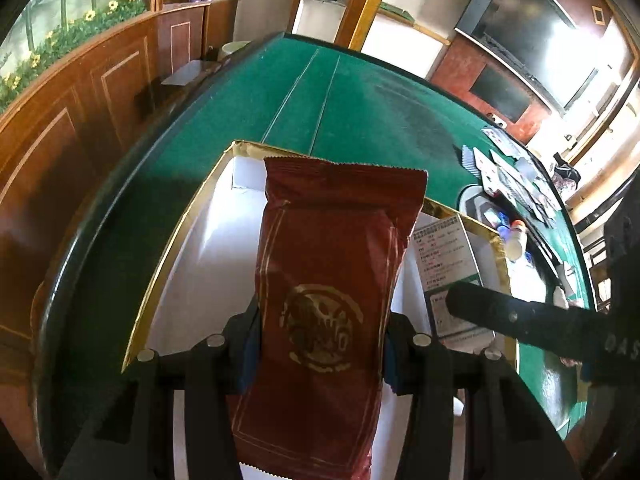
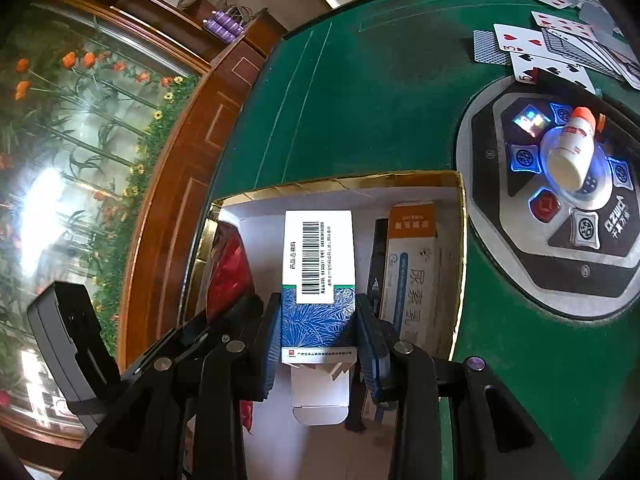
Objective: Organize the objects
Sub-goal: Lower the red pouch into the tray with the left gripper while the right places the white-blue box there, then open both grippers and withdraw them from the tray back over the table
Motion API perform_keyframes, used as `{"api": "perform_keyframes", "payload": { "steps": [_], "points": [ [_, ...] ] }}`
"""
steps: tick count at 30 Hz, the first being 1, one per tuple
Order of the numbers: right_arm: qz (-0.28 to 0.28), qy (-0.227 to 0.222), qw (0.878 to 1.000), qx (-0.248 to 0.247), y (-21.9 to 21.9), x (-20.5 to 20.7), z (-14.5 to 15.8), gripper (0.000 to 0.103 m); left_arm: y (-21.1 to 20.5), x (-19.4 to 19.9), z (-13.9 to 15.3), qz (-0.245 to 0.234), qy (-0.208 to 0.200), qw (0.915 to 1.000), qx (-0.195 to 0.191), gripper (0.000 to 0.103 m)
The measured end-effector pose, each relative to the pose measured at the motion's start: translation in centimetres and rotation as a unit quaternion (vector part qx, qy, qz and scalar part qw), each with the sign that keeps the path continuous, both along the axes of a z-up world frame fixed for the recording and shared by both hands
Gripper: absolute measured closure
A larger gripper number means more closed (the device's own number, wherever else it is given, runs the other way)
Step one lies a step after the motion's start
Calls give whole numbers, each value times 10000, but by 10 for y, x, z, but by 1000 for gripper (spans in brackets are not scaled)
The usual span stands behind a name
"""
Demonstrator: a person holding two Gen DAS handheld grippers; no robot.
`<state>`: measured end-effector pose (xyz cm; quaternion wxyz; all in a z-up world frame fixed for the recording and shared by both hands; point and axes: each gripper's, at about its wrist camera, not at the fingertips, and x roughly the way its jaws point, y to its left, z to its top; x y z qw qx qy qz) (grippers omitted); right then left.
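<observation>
Red foil packet [image 1: 324,300] with gold emblem, upright over gold-rimmed box [image 1: 180,232].

The glossy dark-red foil packet [image 1: 328,280] bears a gold round emblem and thin gold border lines. The small cardboard medicine box [image 2: 318,280] is white with a black barcode above a blue-green leaf pattern. The open cardboard carton [image 1: 176,240] is white inside with a gold rim. The felt tabletop [image 1: 360,112] is green with pale lines.
</observation>
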<state>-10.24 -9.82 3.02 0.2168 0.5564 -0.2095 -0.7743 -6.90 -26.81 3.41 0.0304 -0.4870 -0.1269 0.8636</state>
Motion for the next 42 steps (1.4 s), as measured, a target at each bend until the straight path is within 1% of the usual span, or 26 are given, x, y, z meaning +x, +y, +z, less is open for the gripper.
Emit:
{"api": "perform_keyframes", "payload": {
  "steps": [3, 6, 9, 11, 13, 15, 17, 19, 21, 23, 26, 28, 30, 32, 35, 38, 40, 42],
  "points": [
    [-9, 38, 9999, 128, -5, -2, -1, 65, 2, -8, -6, 23, -105, 9999, -110, 55],
    [12, 93, 9997, 229, -7, -2, 0, 65, 5, -11, -7, 19, -91, 9997, -214, 53],
    [54, 123, 9995, 278, -9, -3, -1, 64, 3, -11, -5, 51, -73, 9997, -212, 45],
    [66, 139, 9995, 280, -8, -2, -2, 64, 1, -10, -3, 143, -33, 9997, -180, 36],
    [-7, 169, 9995, 256, -5, 0, -1, 56, -3, -9, 0, 294, 0, 9995, -71, 34],
    [-45, 306, 9990, 312, -2, 3, 4, 40, -9, -6, 2, 398, -3, 9990, 224, 30],
    [-10, 473, 9980, 416, 0, 8, 11, 36, -14, -1, 6, 508, 29, 9979, 394, 29],
    [75, 674, 9966, 473, 4, 17, 22, 34, -15, 7, 14, 556, 125, 9975, 413, 29],
    [138, 927, 9942, 533, 12, 32, 33, 29, -14, 17, 25, 554, 264, 9972, 426, 28],
    [258, 1232, 9906, 540, 22, 48, 44, 24, -9, 34, 39, 507, 462, 9964, 491, 24],
    [233, 1778, 9812, 711, 45, 79, 60, 17, 1, 64, 60, 432, 807, 9941, 584, 19],
    [176, 2040, 9754, 812, 57, 92, 66, 13, 11, 87, 72, 329, 1063, 9920, 599, 18],
    [53, 2397, 9657, 1002, 69, 112, 72, 10, 22, 105, 83, 218, 1294, 9900, 521, 18],
    [-111, 2748, 9539, 1201, 84, 131, 78, 9, 38, 125, 94, 86, 1599, 9867, 281, 16],
    [-434, 3249, 9316, 1569, 105, 156, 87, 7, 63, 150, 105, 5, 1963, 9805, -63, 13],
    [-697, 3593, 9105, 1925, 123, 172, 92, 0, 88, 168, 111, -117, 2240, 9742, -240, 12],
    [-844, 3786, 8966, 2137, 136, 181, 92, 0, 105, 179, 111, -206, 2407, 9699, -312, 12],
    [-914, 3857, 8890, 2292, 146, 186, 90, 0, 123, 188, 110, -334, 2532, 9660, -405, 11]
  ]
}}
